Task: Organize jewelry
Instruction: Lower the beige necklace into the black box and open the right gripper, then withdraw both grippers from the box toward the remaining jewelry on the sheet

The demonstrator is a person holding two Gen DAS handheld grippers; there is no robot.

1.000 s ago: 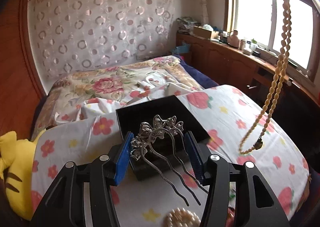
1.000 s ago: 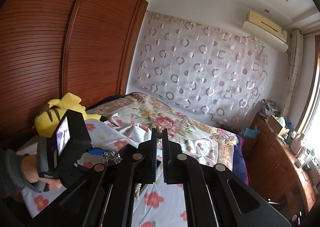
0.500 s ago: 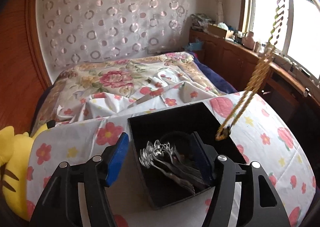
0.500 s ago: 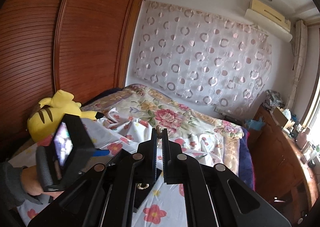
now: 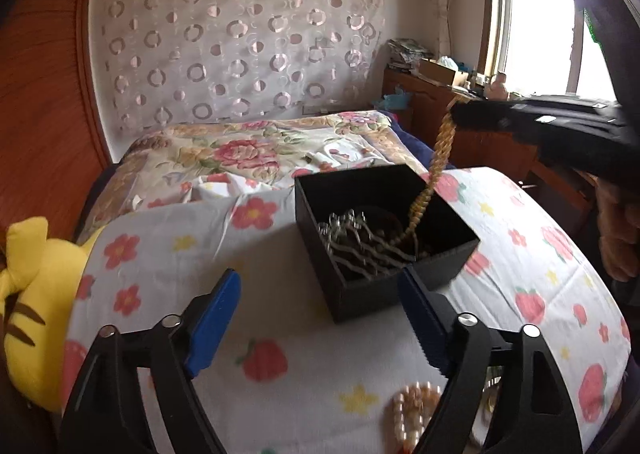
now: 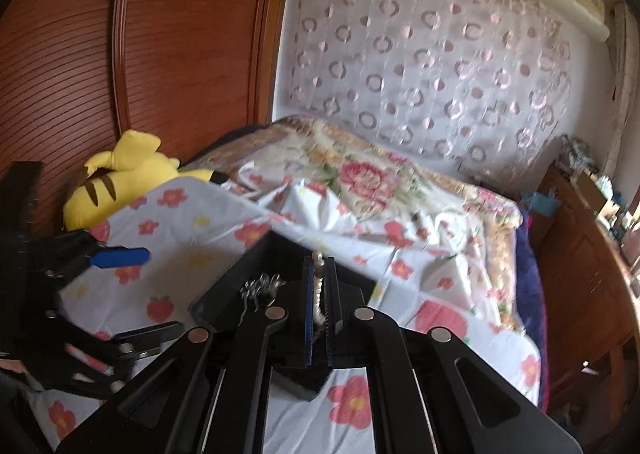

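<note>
A black open box (image 5: 400, 286) stands on the flowered cloth, and it also shows in the right wrist view (image 6: 224, 294). A silver hair comb (image 5: 356, 238) lies inside it. My left gripper (image 5: 320, 314) is open and empty, just in front of the box. My right gripper (image 6: 319, 270) is shut on a beige bead necklace (image 5: 436, 162), which hangs from it down into the box. The right gripper shows in the left wrist view (image 5: 456, 114) above the box's right side. A pearl bracelet (image 5: 412, 414) lies on the cloth near my left gripper.
A yellow plush toy (image 5: 32, 294) lies at the left edge of the cloth. A bed with a floral quilt (image 5: 248, 150) is behind the box. A wooden sideboard (image 5: 480, 142) runs along the window at the right. A wooden wardrobe (image 6: 120, 74) stands at the left.
My left gripper released the silver comb into the box and drew back, open. My right gripper came down and left, lowering the bead necklace into the box.
</note>
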